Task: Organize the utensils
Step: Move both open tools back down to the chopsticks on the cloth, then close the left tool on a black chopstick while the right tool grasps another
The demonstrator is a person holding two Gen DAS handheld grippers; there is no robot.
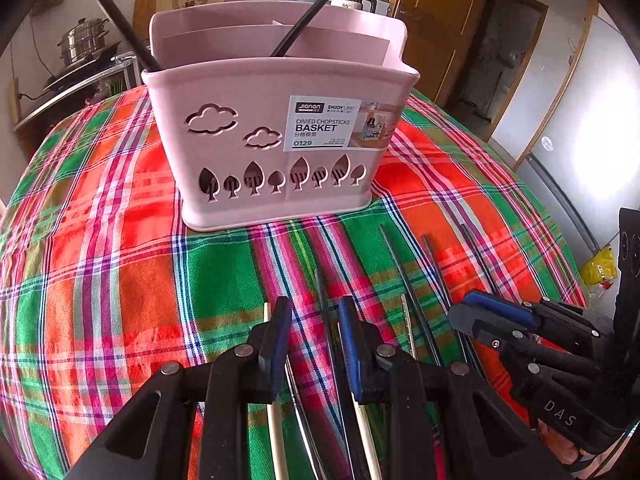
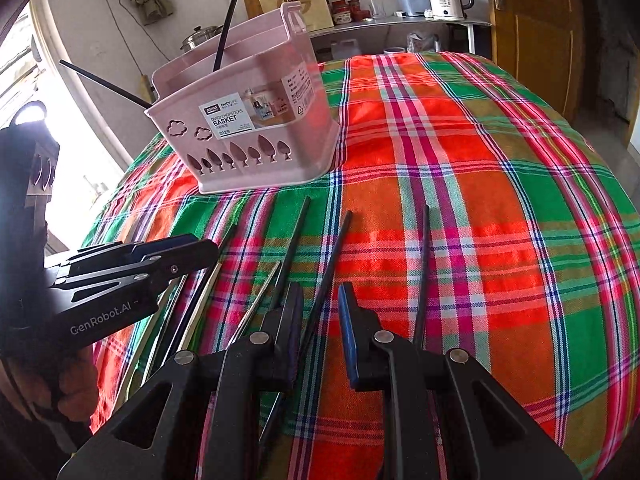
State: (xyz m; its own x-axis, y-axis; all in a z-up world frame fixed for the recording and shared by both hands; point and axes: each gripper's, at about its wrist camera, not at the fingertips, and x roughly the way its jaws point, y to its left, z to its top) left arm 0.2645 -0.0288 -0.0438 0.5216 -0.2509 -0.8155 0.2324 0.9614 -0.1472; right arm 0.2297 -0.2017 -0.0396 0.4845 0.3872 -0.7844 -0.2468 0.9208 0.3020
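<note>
Hovering low over a plaid-covered surface (image 2: 460, 184), both tools had their fingers apart and gripped nothing. The left tool (image 1: 314, 316) straddled a dark chopstick (image 1: 322, 292), and the right tool (image 2: 320, 300) straddled another (image 2: 338, 240). More chopsticks, dark, pale and metal, lay loose in a rough fan beside them. A pink basket (image 1: 272, 136) stood upright further back on the surface, well apart from the loose pieces, with two black sticks (image 1: 308, 20) already leaning in it.

The step looked like picking up one chopstick. Doing it well probably meant lowering until the pads flanked a single stick near its middle, then closing squarely, so neighbours were not dragged along.

Each tool's body hid the near ends of the sticks. The basket's inner dividers were only partly visible, so the right compartment could not be judged.
</note>
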